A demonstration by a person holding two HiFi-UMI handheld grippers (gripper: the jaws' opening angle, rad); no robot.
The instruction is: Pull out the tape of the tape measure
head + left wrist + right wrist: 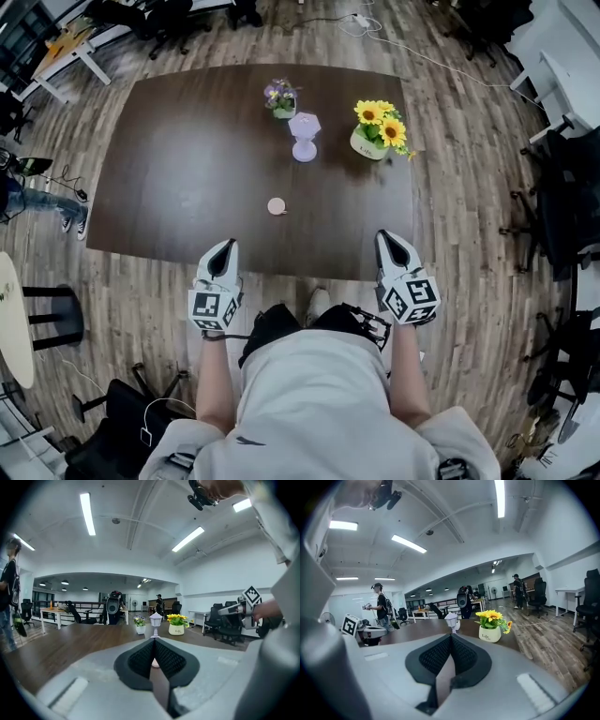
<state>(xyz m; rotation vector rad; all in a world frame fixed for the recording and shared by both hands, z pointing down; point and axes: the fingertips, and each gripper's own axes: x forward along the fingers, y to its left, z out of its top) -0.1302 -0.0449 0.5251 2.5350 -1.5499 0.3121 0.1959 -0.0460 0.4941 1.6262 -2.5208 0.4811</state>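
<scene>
A small round pinkish tape measure [276, 205] lies on the dark wooden table [178, 178], near its front edge. My left gripper [225, 247] is at that front edge, shut and holding nothing, a short way in front and left of the tape measure. My right gripper [385, 236] is also shut and holding nothing, over the table's front right corner. In the left gripper view the pads [140, 660] meet, and a pale bit of the tape measure [155, 663] shows low between them. In the right gripper view the fingertips [461, 653] are pressed together.
Further back on the table stand a lilac lantern ornament [305, 134], a pot of sunflowers [376, 131] and a small pot of purple flowers [280, 97]. Office chairs [562, 197] stand to the right. A person [380, 603] stands left of the table.
</scene>
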